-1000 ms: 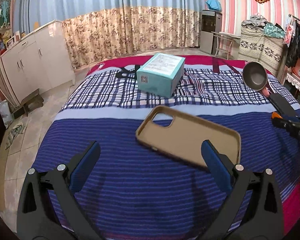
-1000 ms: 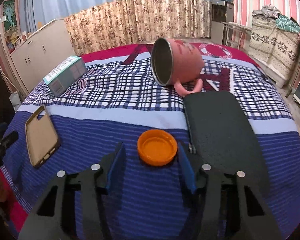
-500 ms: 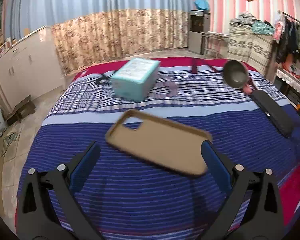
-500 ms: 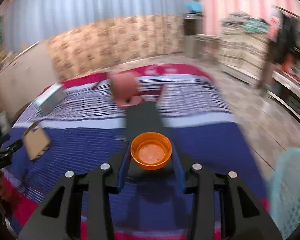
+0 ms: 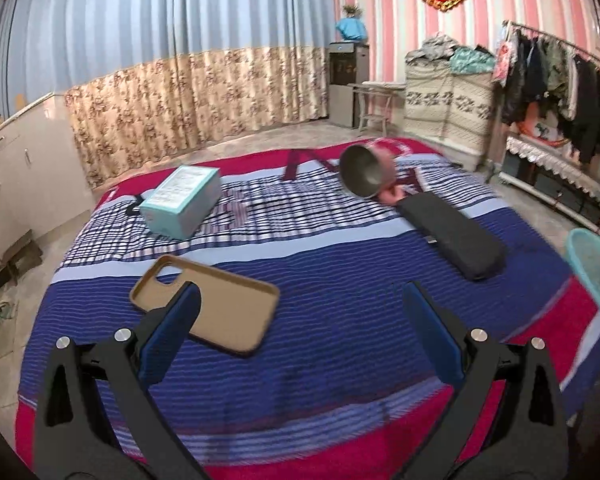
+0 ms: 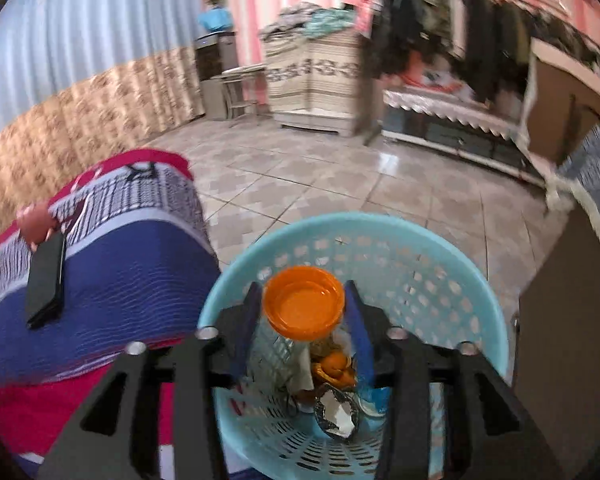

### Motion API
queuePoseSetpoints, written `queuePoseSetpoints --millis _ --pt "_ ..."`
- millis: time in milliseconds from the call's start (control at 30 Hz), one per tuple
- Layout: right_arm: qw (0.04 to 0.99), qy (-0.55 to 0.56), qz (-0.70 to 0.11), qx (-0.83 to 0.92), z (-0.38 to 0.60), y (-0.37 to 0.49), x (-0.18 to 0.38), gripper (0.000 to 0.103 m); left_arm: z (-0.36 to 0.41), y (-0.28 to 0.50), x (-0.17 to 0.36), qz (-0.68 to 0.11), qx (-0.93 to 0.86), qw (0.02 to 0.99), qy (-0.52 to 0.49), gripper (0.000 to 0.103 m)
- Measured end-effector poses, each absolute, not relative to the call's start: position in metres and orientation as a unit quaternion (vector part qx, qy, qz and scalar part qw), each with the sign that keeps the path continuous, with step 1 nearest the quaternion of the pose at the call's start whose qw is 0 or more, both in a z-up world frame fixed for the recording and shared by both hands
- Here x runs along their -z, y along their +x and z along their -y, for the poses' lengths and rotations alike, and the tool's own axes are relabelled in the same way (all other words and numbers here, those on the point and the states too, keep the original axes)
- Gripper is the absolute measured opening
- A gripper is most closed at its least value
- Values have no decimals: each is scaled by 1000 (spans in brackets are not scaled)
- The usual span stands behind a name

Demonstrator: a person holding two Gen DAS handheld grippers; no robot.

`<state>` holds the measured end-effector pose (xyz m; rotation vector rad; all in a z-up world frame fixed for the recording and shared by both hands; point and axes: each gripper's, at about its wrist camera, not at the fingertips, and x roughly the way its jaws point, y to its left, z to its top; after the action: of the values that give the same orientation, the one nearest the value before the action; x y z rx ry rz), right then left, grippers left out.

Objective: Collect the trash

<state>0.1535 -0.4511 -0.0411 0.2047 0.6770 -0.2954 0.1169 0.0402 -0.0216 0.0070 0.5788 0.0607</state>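
Note:
My right gripper [image 6: 303,312] is shut on an orange plastic lid [image 6: 303,303] and holds it over the light blue trash basket [image 6: 440,248], which stands on the floor beside the bed. Orange peel [image 6: 334,364], crumpled foil [image 6: 336,410] and other scraps lie in the basket. My left gripper [image 5: 298,332] is open and empty above the near part of the bed. A tan phone case [image 5: 220,304] lies just beyond its left finger. The basket's rim also shows in the left wrist view [image 5: 592,268] at the right edge.
On the striped bedspread [image 5: 340,272] lie a teal box [image 5: 182,202], a pink mug on its side [image 5: 366,176] and a black flat case [image 5: 452,236]. White cabinets [image 5: 24,168] stand left. A clothes rack [image 5: 560,80] and a covered cabinet [image 6: 316,76] stand right; tiled floor lies between.
My right gripper closed on the orange lid, lifted it off the bed and swung it right over the basket. My left gripper turned right, so the phone case now sits left.

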Motion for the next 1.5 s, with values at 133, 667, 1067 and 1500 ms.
queuePoseSetpoints --millis 133,667,1067,1500 --pt "939 109 -296 141 447 141 25 84 -22 95 8 -273 -17 962 4 97" --pt "965 45 -257 -5 279 63 0 98 10 34 -6 -254 -3 967 -1 98" --pt "971 27 -235 -28 229 21 -6 98 14 4 -7 -214 1 977 15 98" --pt "981 12 -195 -11 214 3 -24 98 11 -10 -11 -193 11 981 -5 98"
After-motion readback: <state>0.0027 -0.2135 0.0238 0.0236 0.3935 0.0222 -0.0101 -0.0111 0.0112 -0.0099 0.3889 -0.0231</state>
